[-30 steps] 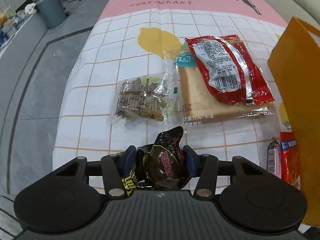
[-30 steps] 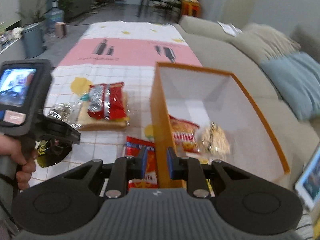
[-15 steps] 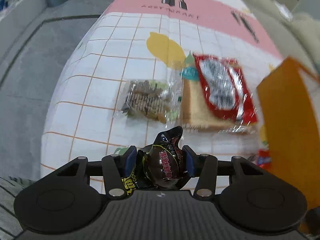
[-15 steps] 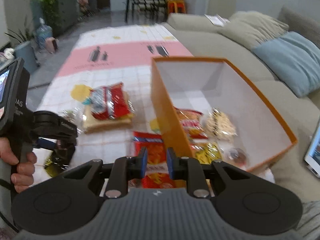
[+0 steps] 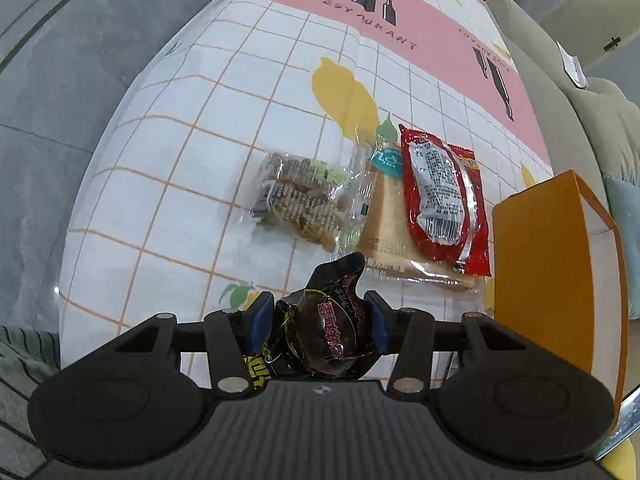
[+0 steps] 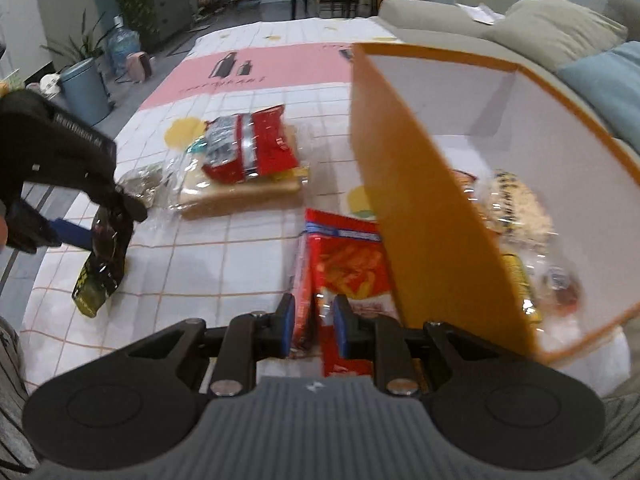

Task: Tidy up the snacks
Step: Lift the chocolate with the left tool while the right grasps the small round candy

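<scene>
Since the earlier frame the right tool (image 6: 314,326) has dropped toward the surface (image 6: 224,272); its blue pads now sit low over the near end of the red chip packets (image 6: 346,264), where before they hovered at the box wall. Jaws narrow; whether the pads press the packets, cannot tell, the frame is blurred there.

Left tool (image 5: 320,322) has swung over toward the box. It is clenched on a dark wrapped snack (image 5: 332,336), pads against both sides of the wrapper. In the right view the same snack (image 6: 102,256) hangs from that tool, clear of the surface, yellow end down.

Orange box (image 6: 424,216) stands open at the right side of the surface, white inside. Several packets already lie on its floor, a pale crinkled one (image 6: 516,204) among them. Its near orange wall rises just beside the chip packets, between them and the box interior.

Left view, ahead of the held snack:
- clear bag of biscuits (image 5: 298,200) flat on the checked cloth
- sliced bread pack (image 5: 386,224) touching it
- red sachet (image 5: 442,196) lying on top of the bread

Box side (image 5: 540,272) stands to the right of these.
</scene>
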The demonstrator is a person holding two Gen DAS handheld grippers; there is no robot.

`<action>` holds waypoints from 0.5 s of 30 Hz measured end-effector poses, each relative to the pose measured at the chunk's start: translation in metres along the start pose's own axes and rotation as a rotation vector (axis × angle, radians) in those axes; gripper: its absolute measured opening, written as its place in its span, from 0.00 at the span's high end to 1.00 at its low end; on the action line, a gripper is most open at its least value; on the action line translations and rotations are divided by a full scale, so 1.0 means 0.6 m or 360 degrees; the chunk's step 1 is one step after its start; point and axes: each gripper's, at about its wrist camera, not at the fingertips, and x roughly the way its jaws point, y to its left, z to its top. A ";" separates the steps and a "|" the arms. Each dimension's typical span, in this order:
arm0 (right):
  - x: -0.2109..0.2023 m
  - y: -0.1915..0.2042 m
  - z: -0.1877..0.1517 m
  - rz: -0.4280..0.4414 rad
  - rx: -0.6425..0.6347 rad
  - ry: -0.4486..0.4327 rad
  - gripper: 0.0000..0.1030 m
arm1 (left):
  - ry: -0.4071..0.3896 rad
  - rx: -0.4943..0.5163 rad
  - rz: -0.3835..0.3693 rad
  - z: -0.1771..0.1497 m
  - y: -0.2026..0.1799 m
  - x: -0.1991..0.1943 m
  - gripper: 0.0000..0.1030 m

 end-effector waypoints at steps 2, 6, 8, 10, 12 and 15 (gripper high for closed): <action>0.008 0.013 -0.003 -0.0019 -0.0056 0.0014 0.81 | 0.0000 0.0005 0.0005 0.003 -0.002 0.004 0.46; 0.029 0.029 -0.011 -0.0070 -0.0159 0.0069 0.69 | 0.0052 0.0060 0.0013 0.007 -0.011 0.021 0.45; 0.036 0.025 -0.012 -0.0082 -0.0123 0.0073 0.68 | 0.0084 0.0109 0.0029 0.006 -0.019 0.030 0.43; 0.039 0.026 -0.010 -0.0031 -0.0123 0.0049 0.68 | 0.0096 0.0166 0.0055 0.005 -0.028 0.035 0.42; 0.041 0.028 -0.009 -0.0007 -0.0127 0.0016 0.68 | 0.0085 0.0193 0.0069 0.006 -0.035 0.036 0.39; 0.044 0.041 -0.013 -0.0047 -0.0204 -0.0039 0.68 | 0.0106 0.0220 0.0069 0.007 -0.038 0.042 0.30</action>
